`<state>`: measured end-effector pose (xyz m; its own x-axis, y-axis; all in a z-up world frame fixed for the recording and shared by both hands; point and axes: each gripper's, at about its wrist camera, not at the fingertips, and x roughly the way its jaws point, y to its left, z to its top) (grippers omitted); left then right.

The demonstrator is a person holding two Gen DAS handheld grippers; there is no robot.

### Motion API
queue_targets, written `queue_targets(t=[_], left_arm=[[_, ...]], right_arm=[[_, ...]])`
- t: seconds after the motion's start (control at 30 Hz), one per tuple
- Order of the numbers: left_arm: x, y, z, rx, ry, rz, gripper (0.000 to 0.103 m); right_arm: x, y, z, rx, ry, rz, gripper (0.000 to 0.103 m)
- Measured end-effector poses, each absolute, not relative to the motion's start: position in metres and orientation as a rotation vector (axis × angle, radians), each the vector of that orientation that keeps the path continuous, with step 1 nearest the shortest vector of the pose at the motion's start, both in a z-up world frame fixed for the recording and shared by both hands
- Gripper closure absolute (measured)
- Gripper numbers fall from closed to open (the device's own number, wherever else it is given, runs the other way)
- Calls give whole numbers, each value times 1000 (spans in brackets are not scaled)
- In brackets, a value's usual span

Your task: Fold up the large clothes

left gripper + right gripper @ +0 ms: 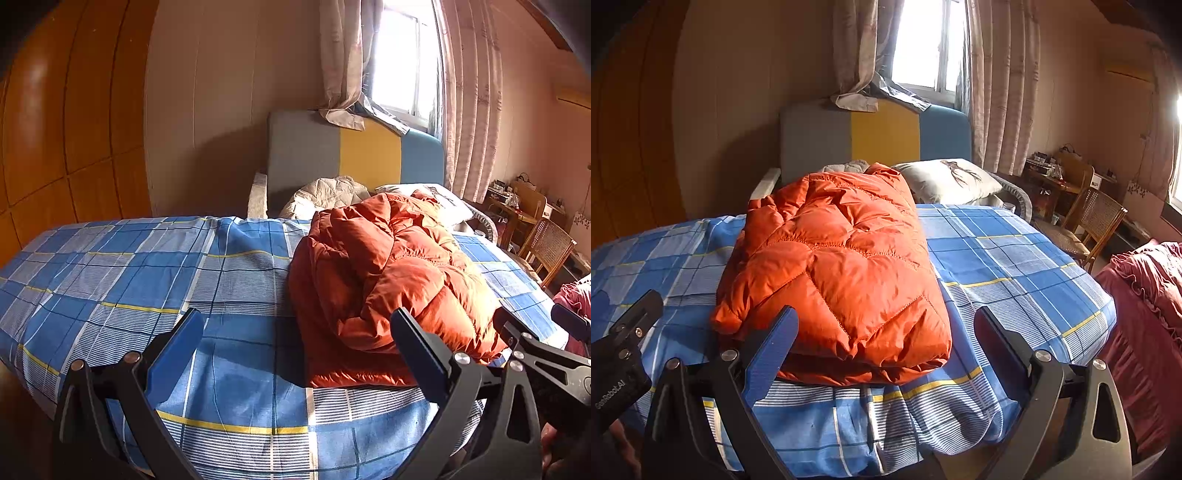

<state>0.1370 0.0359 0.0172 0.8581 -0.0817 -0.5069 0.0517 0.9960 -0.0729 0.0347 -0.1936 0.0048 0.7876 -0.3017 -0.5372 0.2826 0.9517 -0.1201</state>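
Note:
An orange quilted down jacket (391,280) lies folded into a thick bundle on the blue plaid bed sheet (147,280). It also shows in the right wrist view (834,266), at the middle of the bed near the front edge. My left gripper (299,332) is open and empty, held off the bed's near edge, left of the jacket. My right gripper (884,332) is open and empty, in front of the jacket's near edge. The right gripper's body shows in the left wrist view (546,354). The left gripper's body shows in the right wrist view (624,350).
A white down garment (328,194) and a pillow (949,181) lie at the bed's head by the grey, yellow and blue headboard (875,140). A wooden chair (1086,229) and cluttered desk (1052,177) stand at right. A dark red bedspread (1145,314) lies at far right. A wooden wardrobe (55,129) stands at left.

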Motion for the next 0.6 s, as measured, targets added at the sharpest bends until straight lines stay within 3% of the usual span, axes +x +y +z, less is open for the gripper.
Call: queue_targets(t=[0.6], left_arm=[[144, 44, 8, -89, 582, -48, 2]], right_arm=[[35, -195, 1, -45, 598, -312, 8]])
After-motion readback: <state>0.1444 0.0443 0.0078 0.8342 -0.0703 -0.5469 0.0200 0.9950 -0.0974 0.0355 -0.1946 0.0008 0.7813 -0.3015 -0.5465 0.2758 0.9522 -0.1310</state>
